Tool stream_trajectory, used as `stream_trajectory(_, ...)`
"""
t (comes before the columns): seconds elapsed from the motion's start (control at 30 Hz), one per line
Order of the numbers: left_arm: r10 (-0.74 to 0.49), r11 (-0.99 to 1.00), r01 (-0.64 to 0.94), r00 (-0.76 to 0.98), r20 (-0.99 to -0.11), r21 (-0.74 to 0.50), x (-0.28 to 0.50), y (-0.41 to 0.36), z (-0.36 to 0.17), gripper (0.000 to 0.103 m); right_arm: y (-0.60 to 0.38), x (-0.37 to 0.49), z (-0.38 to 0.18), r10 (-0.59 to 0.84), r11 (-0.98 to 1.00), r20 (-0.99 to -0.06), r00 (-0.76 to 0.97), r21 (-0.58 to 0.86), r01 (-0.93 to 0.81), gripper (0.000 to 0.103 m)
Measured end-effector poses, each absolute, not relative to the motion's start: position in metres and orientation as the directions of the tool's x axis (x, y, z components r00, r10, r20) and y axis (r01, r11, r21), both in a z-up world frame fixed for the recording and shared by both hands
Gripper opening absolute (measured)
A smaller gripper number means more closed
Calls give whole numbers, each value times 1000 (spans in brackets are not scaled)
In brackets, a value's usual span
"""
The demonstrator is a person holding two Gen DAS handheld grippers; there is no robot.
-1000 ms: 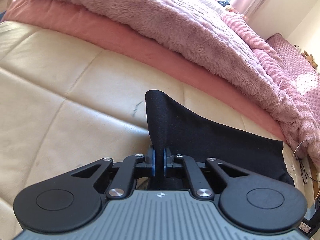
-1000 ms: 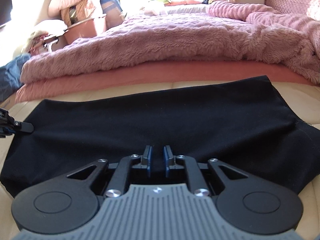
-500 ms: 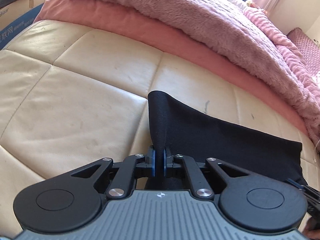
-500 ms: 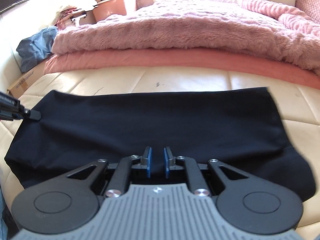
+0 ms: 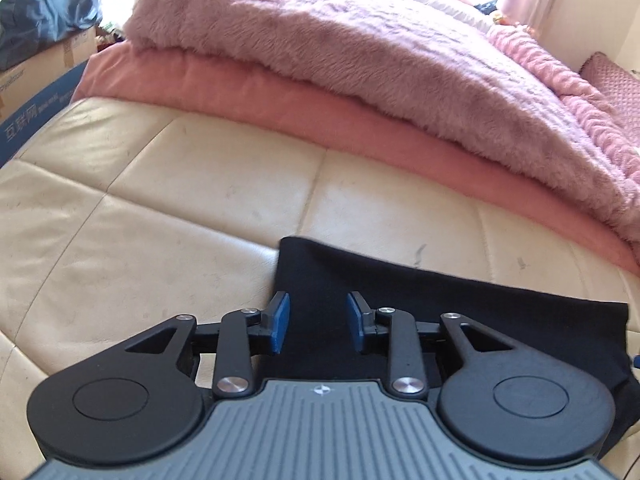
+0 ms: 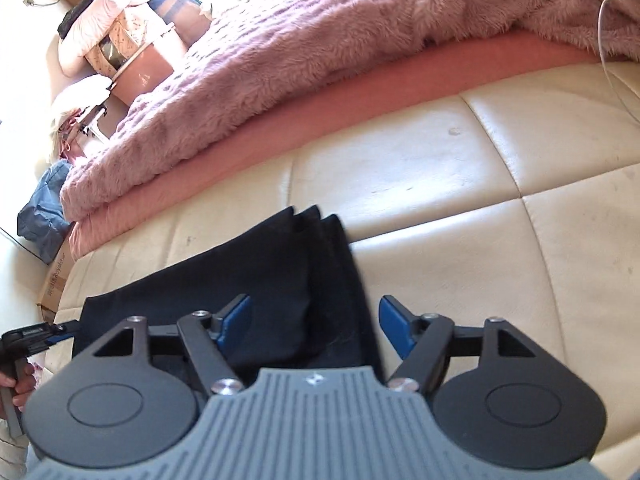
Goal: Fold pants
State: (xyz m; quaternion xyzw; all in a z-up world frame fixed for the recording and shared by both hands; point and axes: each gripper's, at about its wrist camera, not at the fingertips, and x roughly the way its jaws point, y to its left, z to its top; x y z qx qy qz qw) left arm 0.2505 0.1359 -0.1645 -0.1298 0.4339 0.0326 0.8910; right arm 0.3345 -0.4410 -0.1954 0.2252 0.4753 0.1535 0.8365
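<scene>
The black pants lie flat on the cream leather cushion. My left gripper hovers over their left corner. Its jaws are opening, and the fabric lies below the blue pads without touching them. In the right wrist view the pants are folded, with several layered edges stacked at the far right end. My right gripper stands over that end. Its jaws are opening wide, and the cloth below is not pressed by either pad. My left gripper and the hand holding it show at the far left edge.
A fluffy mauve blanket on a salmon-pink sheet borders the far side of the cushion. A cardboard box with a blue bag on it stands at the left. A white cable crosses the cushion's right end. Clutter sits beyond the blanket.
Both grippers have opened. The raised pants corner dropped out of the left jaws and lies flat. The right gripper rolled and swung over to the pants' right end.
</scene>
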Motion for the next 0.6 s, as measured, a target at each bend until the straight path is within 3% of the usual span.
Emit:
stream_trajectory(0.33,-173,973,-24,575,-799,-228,262,69,-174,38,-469,364,-236,680,668,-590,435,744,-35,69)
stream_trajectory(0.5,-244,967,75,531,-812,-242,269,37,-183,38,-479,366,-244,749,613,-566,345,790,-35,52)
stream_trajectory(0.6,-274,962,150,513,-813,-230,276,15,-184,38,-479,371,-249,773,573,-534,342,819,-18,52)
